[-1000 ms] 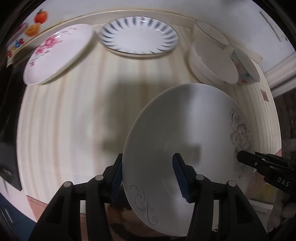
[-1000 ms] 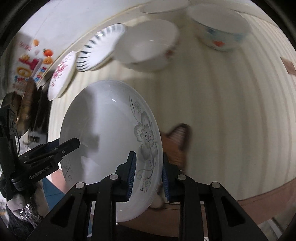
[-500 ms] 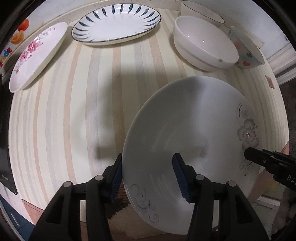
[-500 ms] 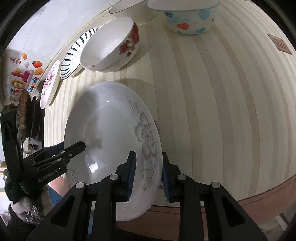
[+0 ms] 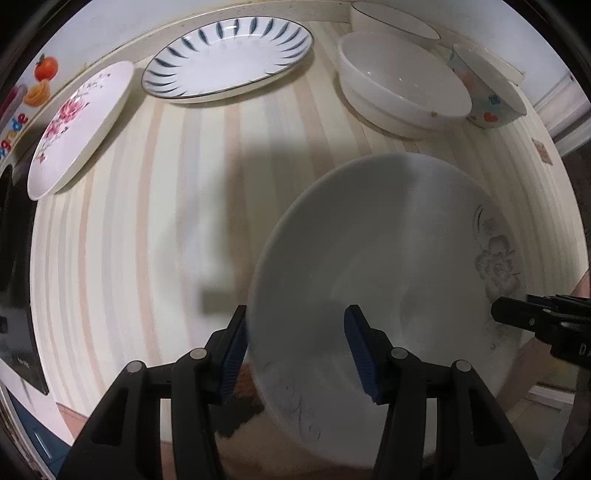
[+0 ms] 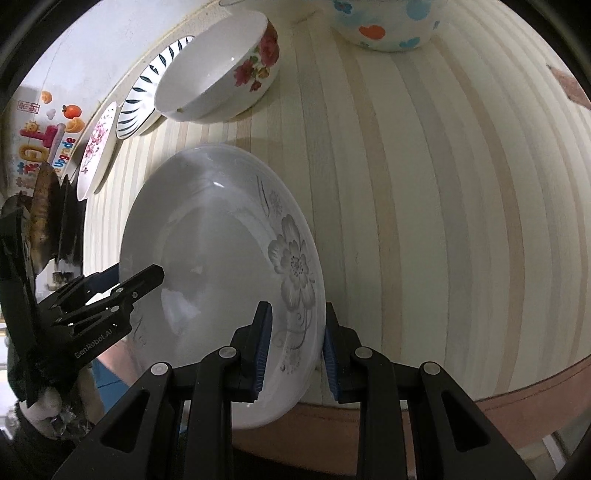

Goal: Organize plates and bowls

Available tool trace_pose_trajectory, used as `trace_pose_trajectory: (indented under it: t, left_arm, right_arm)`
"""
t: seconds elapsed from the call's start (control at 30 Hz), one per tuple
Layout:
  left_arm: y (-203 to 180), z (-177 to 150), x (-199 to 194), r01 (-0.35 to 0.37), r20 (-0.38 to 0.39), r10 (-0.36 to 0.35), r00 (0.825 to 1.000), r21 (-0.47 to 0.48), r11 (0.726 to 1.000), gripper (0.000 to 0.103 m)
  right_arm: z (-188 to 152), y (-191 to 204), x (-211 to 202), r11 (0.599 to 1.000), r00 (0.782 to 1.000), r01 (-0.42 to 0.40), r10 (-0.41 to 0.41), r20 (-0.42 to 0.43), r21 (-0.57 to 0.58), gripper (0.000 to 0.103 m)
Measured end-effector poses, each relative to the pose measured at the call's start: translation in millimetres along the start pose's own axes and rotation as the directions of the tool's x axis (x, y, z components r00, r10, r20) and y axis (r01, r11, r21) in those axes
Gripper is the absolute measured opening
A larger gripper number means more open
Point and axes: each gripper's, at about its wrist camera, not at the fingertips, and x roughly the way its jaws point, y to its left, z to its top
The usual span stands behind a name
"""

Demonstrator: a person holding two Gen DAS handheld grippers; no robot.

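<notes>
The landmark was the grey-flower plate (image 5: 373, 280), which hung over the near edge of the striped surface (image 5: 147, 221), partly past it. Far to the left of this plate, by the back wall, lay the pink-flower plate (image 5: 79, 125), and just right of that one the blue-striped plate (image 5: 229, 59). The left tool (image 5: 295, 354) pointed down and pinched the left rim of the grey-flower plate, one blue pad on the inner face and one under the rim. Behind the plate, to the back right, stood the white bowl (image 5: 402, 92), with the heart-pattern bowl (image 5: 484, 96) just beside it and another white bowl (image 5: 391, 22) behind. At the opposite rim the right tool (image 6: 293, 347) was pressed together on the plate near its grey flower, so both tools carried it as a pair. In my judgement the step in hand was to bring this plate to the other plates at the back left and set it down there. To do this well, both tools should move together at one speed, so that the rim is not twisted or pulled out of a pad. The plate should stay near level and pass in front of the bowls, not over them. It should be lowered until it rests flat, and only then should the pads be released, one side after the other.
</notes>
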Motion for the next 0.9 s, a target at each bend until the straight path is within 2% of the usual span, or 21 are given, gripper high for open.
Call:
trace_pose_trajectory:
  t: [0.1,0.17,0.27,0.33,0.4,0.53,0.6,0.77,0.9]
  left_arm:
    - [23,4,-40,-0.018,0.087,0.020,0.996,-0.026,1.000,0.050]
    - [53,10,-72,-0.022,0.153,0.032,0.988,-0.071,0.997,0.050]
    - [104,22,-94,-0.018,0.213,0.054,0.976,-0.166,0.986,0.053]
    - [142,33,-96,-0.030,0.220,0.085,0.972,-0.243,0.970,0.053]
    - [177,46,-84,-0.034,0.209,0.106,0.972,-0.322,0.946,0.053]
    - [239,63,-56,-0.037,0.173,0.128,0.977,-0.449,0.893,0.053]
    - [250,64,-37,-0.047,0.153,0.135,0.979,-0.475,0.879,0.053]
    - [269,75,-7,-0.038,0.099,0.103,0.990,-0.515,0.856,0.053]
    - [277,82,6,-0.034,0.081,0.091,0.993,-0.533,0.846,0.053]
  right_arm:
    - [-1,3,-32,1.000,1.000,0.015,-0.016,0.024,0.011,0.029]
    - [-3,18,-57,1.000,0.998,0.026,-0.026,0.053,-0.004,0.030]
    - [8,70,-93,0.998,0.991,-0.016,0.024,0.133,-0.062,0.042]
    - [27,116,-97,0.991,0.985,-0.040,0.061,0.164,-0.126,0.047]
    - [60,171,-83,0.975,0.977,-0.073,0.112,0.180,-0.212,0.048]
    - [134,267,-27,0.931,0.977,-0.031,0.105,0.186,-0.362,0.048]
    - [179,308,11,0.908,0.982,-0.025,0.101,0.159,-0.418,0.048]
    - [256,366,82,0.864,0.990,0.056,0.017,0.140,-0.500,0.048]
    - [290,375,119,0.844,0.991,0.107,-0.049,0.121,-0.526,0.048]
